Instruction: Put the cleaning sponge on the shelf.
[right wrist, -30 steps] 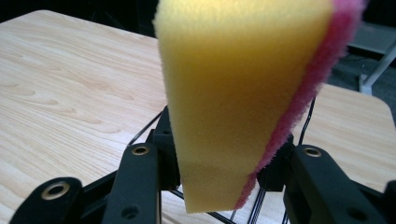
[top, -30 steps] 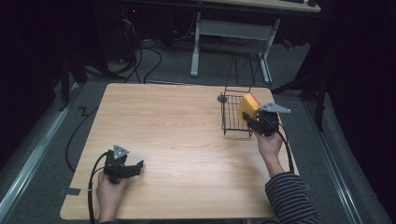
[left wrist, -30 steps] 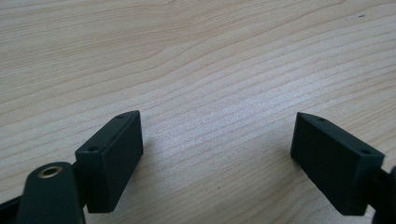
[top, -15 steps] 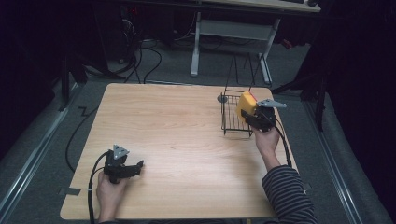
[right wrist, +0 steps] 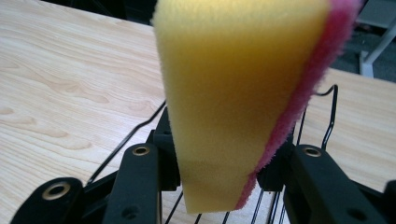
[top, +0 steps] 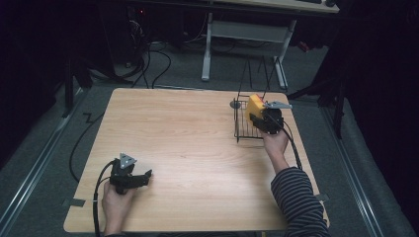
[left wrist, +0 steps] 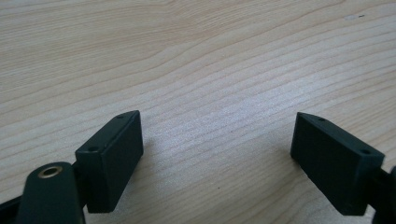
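A yellow sponge (top: 255,106) with a red scouring side (right wrist: 308,79) stands upright between the jaws of my right gripper (top: 262,120), which is shut on it. I hold it over a black wire rack (top: 243,127) at the table's far right. In the right gripper view the sponge (right wrist: 243,98) rises close to the camera, with rack wires (right wrist: 327,116) behind and below it. My left gripper (top: 142,177) rests on the wooden table (top: 188,143) near the front left corner. Its fingers (left wrist: 112,158) stand wide open over bare wood.
A small dark round piece (top: 235,104) lies on the table by the rack's far left corner. Beyond the table's far edge stand a white desk frame (top: 247,34) and cables on the grey floor. The table's edges drop to grey floor on both sides.
My right gripper has carried the sponge a little away from me and slightly down over the rack. The left gripper has stayed where it was.
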Demonstrator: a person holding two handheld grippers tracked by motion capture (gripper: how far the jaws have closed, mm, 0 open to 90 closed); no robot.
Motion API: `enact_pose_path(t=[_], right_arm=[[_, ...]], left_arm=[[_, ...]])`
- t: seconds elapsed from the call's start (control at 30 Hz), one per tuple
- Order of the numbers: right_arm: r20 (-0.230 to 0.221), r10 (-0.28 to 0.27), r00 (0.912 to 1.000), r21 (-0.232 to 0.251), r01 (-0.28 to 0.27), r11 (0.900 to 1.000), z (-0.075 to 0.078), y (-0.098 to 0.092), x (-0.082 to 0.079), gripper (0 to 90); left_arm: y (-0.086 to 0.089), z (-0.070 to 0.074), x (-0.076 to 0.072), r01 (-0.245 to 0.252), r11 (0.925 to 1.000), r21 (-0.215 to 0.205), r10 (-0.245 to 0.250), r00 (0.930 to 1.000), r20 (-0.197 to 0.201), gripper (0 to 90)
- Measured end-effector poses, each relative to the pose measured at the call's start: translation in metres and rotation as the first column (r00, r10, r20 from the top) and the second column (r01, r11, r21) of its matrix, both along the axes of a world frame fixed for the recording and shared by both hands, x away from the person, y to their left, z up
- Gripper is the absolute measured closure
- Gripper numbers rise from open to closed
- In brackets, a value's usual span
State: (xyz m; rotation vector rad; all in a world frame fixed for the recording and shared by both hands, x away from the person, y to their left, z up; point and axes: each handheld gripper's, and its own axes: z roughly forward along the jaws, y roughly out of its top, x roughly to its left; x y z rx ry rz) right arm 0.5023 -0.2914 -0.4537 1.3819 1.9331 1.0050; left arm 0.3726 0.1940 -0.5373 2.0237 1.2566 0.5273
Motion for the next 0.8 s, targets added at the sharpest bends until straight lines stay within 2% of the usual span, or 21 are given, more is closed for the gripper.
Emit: enact_pose_path(t=[0.13,0.8], right_arm=[[-0.025,-0.011,0.9996,0.012,0.012,1.0,-0.005,-0.001,0.004,60.7],[-0.086,-0.039,0.9955,-0.009,0.039,0.999,-0.022,-0.006,0.016,60.4]], left_arm=[[0.0,0.0,0.0,0.0,1.0,0.0,0.0,1.0,0.0,17.6],[0.0,0.0,0.0,0.0,1.0,0.0,0.0,1.0,0.0,17.5]])
